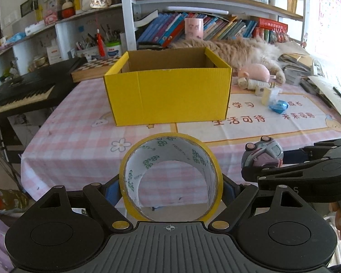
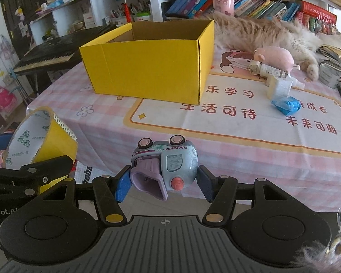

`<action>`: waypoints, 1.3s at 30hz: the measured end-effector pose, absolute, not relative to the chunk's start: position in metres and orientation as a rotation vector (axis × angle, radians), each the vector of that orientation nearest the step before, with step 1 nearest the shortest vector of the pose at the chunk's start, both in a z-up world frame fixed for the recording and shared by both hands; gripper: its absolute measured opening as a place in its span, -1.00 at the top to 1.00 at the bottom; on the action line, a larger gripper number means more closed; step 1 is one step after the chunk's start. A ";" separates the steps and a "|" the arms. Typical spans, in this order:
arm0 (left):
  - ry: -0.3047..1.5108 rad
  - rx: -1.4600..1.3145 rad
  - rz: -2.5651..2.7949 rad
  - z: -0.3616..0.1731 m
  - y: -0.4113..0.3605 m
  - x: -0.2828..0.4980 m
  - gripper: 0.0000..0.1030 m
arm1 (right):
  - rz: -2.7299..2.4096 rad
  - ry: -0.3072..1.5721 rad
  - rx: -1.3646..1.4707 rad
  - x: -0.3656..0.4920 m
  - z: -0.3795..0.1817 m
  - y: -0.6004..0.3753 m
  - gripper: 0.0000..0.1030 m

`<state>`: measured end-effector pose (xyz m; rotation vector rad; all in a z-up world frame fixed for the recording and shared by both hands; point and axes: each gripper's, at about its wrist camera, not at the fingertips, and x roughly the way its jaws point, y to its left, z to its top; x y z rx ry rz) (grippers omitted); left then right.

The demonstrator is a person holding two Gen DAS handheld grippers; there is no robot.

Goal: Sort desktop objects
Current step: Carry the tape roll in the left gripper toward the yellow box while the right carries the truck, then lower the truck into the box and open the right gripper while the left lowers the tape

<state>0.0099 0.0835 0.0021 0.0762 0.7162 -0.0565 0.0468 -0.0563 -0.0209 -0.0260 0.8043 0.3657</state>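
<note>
My left gripper [image 1: 171, 187] is shut on a yellow tape roll [image 1: 134, 170], held in front of the table's near edge; the roll also shows in the right wrist view [image 2: 56, 141]. My right gripper [image 2: 163, 183] is shut on a grey-blue toy truck [image 2: 179, 161] lying on its side, wheels up; it also shows in the left wrist view [image 1: 263, 154]. An open yellow cardboard box [image 1: 170, 95] [image 2: 147, 68] stands on the pink checked tablecloth [image 1: 68, 132], beyond both grippers. Its inside looks empty where visible.
A fluffy cat [image 2: 261, 34] lies behind the box. A pink plush pig [image 2: 277, 56], small bottles [image 2: 277, 86] and a blue wrapper [image 2: 286, 105] lie right of the box. A keyboard [image 1: 18, 93] stands left, bookshelves behind.
</note>
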 end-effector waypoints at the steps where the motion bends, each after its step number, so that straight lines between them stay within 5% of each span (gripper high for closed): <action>1: 0.715 0.074 -0.057 0.002 0.084 0.010 -0.66 | 0.365 0.803 -0.029 0.047 -0.021 -0.056 -0.13; 25: 0.647 0.033 -0.024 0.017 0.093 0.026 -0.66 | 0.435 0.766 -0.129 0.062 -0.005 -0.039 -0.13; 39: 0.462 0.039 0.005 0.074 0.107 0.085 -0.66 | 0.536 0.547 -0.190 0.127 0.068 -0.032 -0.13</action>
